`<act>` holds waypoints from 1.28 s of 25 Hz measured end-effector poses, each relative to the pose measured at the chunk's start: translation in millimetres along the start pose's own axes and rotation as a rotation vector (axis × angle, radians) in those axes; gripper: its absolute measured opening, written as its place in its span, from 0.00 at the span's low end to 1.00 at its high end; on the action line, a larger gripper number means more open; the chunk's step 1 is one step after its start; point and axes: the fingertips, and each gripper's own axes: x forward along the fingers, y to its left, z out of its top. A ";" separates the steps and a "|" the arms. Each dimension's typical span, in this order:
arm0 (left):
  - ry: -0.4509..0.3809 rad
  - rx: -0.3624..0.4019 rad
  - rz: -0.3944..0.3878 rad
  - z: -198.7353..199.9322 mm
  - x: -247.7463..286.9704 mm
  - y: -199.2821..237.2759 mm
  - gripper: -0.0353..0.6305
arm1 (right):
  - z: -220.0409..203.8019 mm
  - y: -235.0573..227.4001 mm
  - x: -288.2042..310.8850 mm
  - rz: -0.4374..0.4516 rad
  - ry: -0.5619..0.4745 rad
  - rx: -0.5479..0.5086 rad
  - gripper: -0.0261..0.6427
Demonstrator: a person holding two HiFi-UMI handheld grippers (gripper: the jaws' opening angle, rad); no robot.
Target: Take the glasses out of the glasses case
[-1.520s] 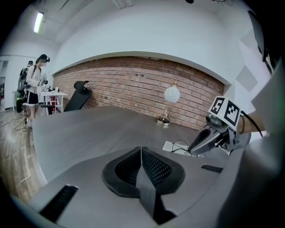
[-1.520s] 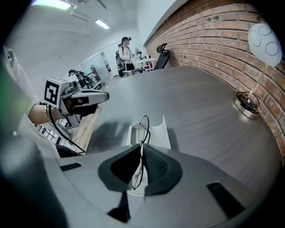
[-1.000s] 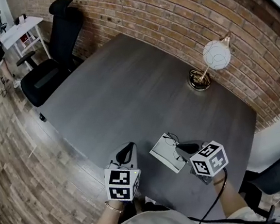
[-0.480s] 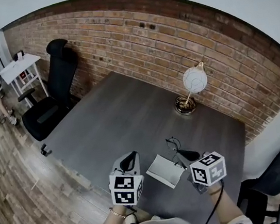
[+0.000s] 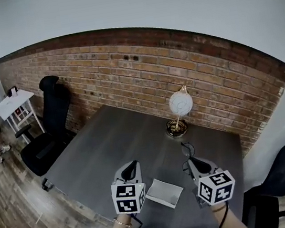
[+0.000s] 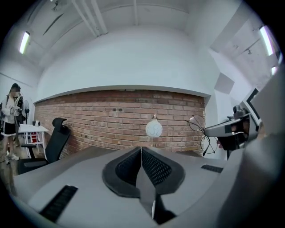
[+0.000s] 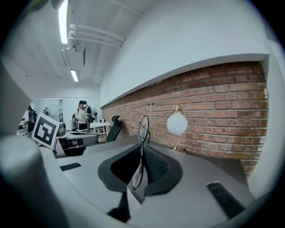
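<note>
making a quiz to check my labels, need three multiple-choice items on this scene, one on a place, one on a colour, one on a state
1. Where does the glasses case lie?
A) on the table, between the left hand-held gripper and the right hand-held gripper
B) on the black chair
C) on the wooden floor

2. What colour is the lamp globe?
A) red
B) white
C) black

3. What state is the right hand-held gripper in?
A) open and empty
B) shut on the case
C) shut on the glasses

Answers: 1 A, the head view shows the case flat on the table between them; 2 B, the globe is plainly white against the brick; 3 C, the right gripper view shows its jaws pinching the frame.
</note>
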 end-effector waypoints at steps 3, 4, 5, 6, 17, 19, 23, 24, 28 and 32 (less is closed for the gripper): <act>-0.031 0.009 -0.012 16.0 9.2 -5.2 0.09 | 14.7 -17.4 -13.3 -0.098 -0.087 0.006 0.11; -0.039 0.009 -0.015 19.9 11.8 -7.3 0.09 | 17.7 -23.3 -17.6 -0.130 -0.112 0.012 0.11; -0.045 0.010 -0.019 22.7 13.9 -9.4 0.09 | 20.0 -28.9 -21.9 -0.162 -0.135 0.020 0.11; -0.050 0.011 -0.022 24.6 15.6 -11.6 0.09 | 21.4 -34.3 -26.2 -0.193 -0.158 0.030 0.11; -0.046 0.020 -0.057 18.6 29.3 -34.7 0.09 | 11.9 -69.9 -53.3 -0.351 -0.232 0.111 0.11; -0.044 0.022 -0.062 17.8 30.4 -36.8 0.09 | 11.1 -71.3 -54.6 -0.356 -0.234 0.116 0.11; -0.046 0.020 -0.064 17.8 31.2 -37.5 0.09 | 9.8 -71.7 -54.6 -0.358 -0.233 0.119 0.11; -0.045 0.021 -0.064 17.1 31.1 -37.3 0.09 | 9.2 -71.7 -54.5 -0.360 -0.233 0.119 0.11; -0.038 0.021 -0.060 13.3 30.8 -35.8 0.09 | 7.3 -71.3 -53.9 -0.362 -0.225 0.110 0.11; -0.032 0.019 -0.057 11.4 30.6 -33.8 0.09 | 6.3 -69.3 -52.8 -0.354 -0.217 0.111 0.11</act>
